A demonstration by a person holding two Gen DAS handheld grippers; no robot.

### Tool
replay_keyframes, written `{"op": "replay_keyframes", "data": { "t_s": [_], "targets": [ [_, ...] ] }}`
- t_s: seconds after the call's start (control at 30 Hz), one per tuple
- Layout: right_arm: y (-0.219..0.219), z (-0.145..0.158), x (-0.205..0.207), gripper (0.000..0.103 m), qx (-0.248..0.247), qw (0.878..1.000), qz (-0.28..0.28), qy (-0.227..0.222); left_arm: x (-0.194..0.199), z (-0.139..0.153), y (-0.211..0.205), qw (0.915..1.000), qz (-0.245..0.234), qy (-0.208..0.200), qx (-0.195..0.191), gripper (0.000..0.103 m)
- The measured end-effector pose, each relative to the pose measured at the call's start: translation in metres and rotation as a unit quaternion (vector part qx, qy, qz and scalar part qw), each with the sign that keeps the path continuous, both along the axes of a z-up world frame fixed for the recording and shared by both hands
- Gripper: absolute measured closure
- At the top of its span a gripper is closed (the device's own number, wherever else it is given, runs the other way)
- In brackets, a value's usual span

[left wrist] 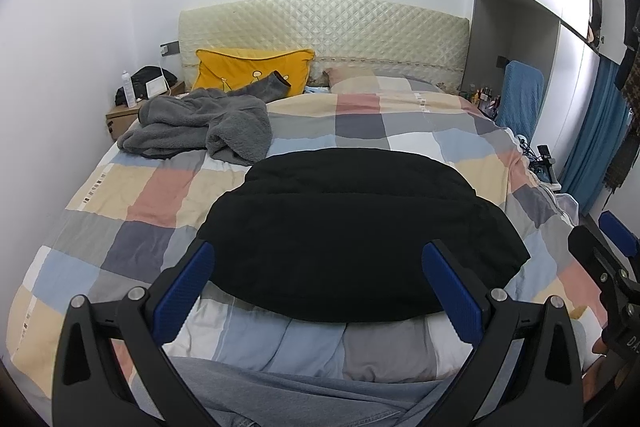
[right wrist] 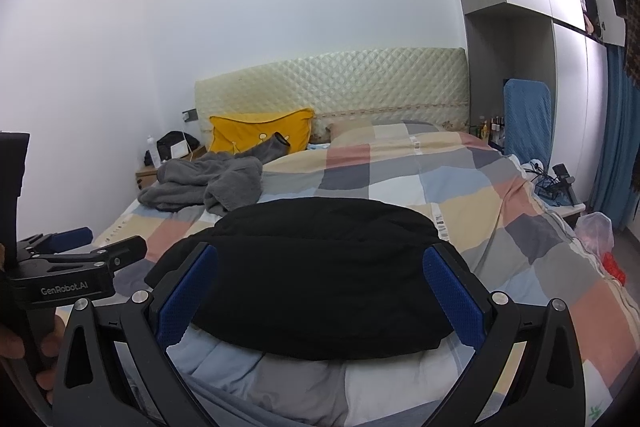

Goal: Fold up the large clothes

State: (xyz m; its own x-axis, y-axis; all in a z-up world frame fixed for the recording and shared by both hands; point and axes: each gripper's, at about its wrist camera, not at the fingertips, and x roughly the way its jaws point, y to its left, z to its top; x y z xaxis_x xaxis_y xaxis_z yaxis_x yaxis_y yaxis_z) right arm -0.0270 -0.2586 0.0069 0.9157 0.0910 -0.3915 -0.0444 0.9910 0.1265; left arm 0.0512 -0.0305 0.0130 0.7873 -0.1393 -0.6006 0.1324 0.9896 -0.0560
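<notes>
A black garment (left wrist: 352, 227) lies folded into a flat, rounded block on the checked duvet (left wrist: 120, 195) near the foot of the bed; it also shows in the right wrist view (right wrist: 320, 267). My left gripper (left wrist: 320, 259) is open and empty, held above the garment's near edge. My right gripper (right wrist: 320, 259) is open and empty too, above the same near edge. The right gripper shows at the right edge of the left wrist view (left wrist: 608, 251). The left gripper shows at the left of the right wrist view (right wrist: 80, 251). A crumpled grey fleece garment (left wrist: 200, 127) lies at the far left of the bed.
A yellow pillow (left wrist: 252, 71) leans on the quilted headboard (left wrist: 320, 31). A nightstand (left wrist: 120, 115) with a bottle and bag stands far left. A blue chair (left wrist: 520, 95), wardrobe and blue curtain (left wrist: 592, 139) line the right side. A plastic bag (right wrist: 596, 231) lies by the bed.
</notes>
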Motion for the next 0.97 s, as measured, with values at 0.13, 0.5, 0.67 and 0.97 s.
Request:
{"op": "replay_keyframes", "data": {
  "t_s": [0.13, 0.5, 0.67, 0.97],
  "targets": [
    [-0.0004, 0.0000, 0.0020, 0.000, 0.001, 1.000, -0.001, 0.001, 0.0005, 0.0014, 0.0001, 1.0000, 0.001, 0.000, -0.001, 0.000],
    [0.0007, -0.0012, 0.0032, 0.000, -0.001, 1.000, -0.001, 0.002, -0.0001, -0.0014, -0.0003, 1.0000, 0.003, 0.000, -0.002, 0.000],
    [0.0024, -0.0030, 0.0035, 0.000, -0.001, 1.000, 0.001, 0.003, 0.0002, -0.0015, 0.0001, 1.0000, 0.003, 0.000, -0.001, 0.000],
    [0.0023, -0.0044, 0.0022, 0.000, -0.001, 1.000, 0.000, 0.002, -0.0004, -0.0016, -0.0016, 1.0000, 0.002, 0.000, -0.002, 0.000]
  ]
}}
